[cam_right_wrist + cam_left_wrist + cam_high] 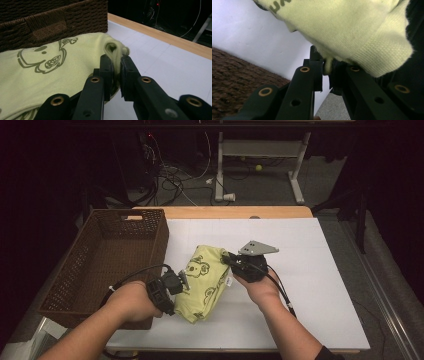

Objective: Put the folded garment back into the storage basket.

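cloth (pixel 205 280): pale yellow-green, bear print | folded, bunched | on white table beside the wicker basket

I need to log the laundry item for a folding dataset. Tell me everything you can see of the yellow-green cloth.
The yellow-green cloth is a soft knit garment printed with olive cartoon bear outlines, folded into a bundle. It lies slantwise on the white table cover, just right of the brown wicker basket. The left hand-held gripper pinches its left edge and the right hand-held gripper pinches a bunched fold at its upper right corner.
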{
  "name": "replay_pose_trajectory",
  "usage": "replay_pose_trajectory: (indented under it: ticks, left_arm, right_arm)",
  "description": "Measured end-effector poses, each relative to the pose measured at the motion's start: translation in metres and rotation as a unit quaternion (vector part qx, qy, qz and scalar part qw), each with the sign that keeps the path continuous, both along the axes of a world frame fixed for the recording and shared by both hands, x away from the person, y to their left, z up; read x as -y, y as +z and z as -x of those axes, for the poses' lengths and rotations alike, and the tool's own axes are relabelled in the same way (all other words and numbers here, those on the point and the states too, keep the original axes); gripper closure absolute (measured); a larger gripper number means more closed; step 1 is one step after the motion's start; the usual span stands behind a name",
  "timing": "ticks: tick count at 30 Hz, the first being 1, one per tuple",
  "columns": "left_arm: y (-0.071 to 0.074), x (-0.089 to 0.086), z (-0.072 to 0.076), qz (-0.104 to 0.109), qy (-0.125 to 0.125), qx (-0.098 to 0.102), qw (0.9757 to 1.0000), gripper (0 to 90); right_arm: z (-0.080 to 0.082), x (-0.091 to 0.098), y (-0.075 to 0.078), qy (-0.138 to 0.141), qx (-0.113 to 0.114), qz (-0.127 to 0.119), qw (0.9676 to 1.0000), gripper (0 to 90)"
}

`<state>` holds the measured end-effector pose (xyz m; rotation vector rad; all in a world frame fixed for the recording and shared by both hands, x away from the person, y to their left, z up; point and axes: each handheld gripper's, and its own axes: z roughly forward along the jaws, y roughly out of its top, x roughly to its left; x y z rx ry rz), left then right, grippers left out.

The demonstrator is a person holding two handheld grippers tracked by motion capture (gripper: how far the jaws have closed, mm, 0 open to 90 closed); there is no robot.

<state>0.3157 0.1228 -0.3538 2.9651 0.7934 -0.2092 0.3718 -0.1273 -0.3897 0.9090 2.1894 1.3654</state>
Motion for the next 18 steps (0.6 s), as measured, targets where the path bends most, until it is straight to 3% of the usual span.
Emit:
replay_pose_trajectory:
  ticks: [18]
  left_arm:
    - [0.023,-0.025,-0.001,-0.004,0.014,0.001,0.9999,80.3]
  right_arm:
    - [-0.003,-0.025,0.023,0.012,0.021,-0.004,0.9997,83.7]
